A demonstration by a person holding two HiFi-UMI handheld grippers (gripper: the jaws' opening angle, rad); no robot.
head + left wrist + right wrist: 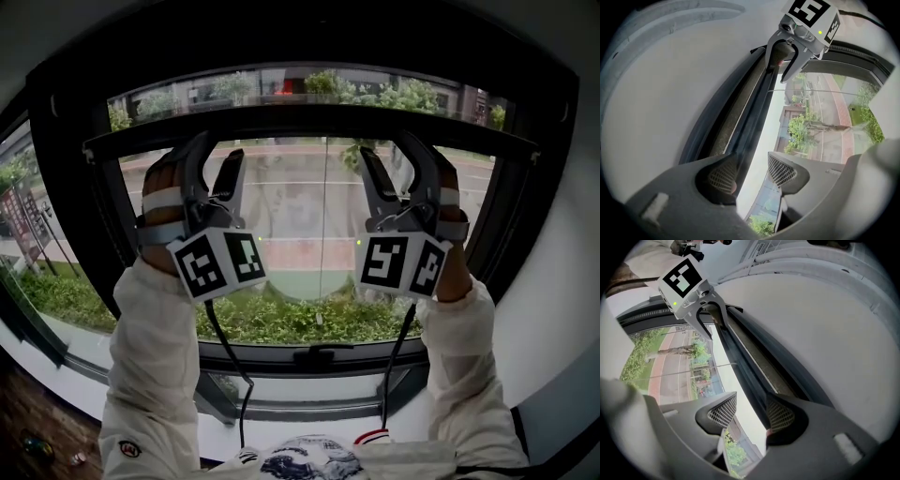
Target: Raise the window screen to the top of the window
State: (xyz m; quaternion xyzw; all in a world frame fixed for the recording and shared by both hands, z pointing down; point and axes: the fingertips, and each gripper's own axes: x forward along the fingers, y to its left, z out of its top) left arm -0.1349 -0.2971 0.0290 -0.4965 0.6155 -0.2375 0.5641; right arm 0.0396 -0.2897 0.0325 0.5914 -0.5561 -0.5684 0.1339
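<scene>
I have two tools up at the window screen's bar [319, 120], a long, straight, matt black rail. It spans the window high up, with only a narrow strip of glass between it and the top of the dark window frame [66, 187].

The left tool [217, 155] sits on the left part of the bar and the right tool [389, 150] on the right part, well apart. Each carries one marker cube [217, 262], white with black squares.

In the left gripper view the jaws stand apart and straddle the bar's edge. The bar lies against one pad, and daylight shows between it and the other pad [780, 168]. The right gripper view shows the same: a gap, the bar running through it, and a clear sliver beside the window-side pad [723, 411]. All four pads are grey with a fine grid texture. A speckled grey strip [736, 122] runs along the bar next to smooth white wall [670, 93].

Two black cables [225, 347] hang from the tools over white sleeves [150, 356]. One black latch handle [319, 354] sits at the middle of the bottom frame. Through the glass lie a green hedge [281, 319] and a paved street.
</scene>
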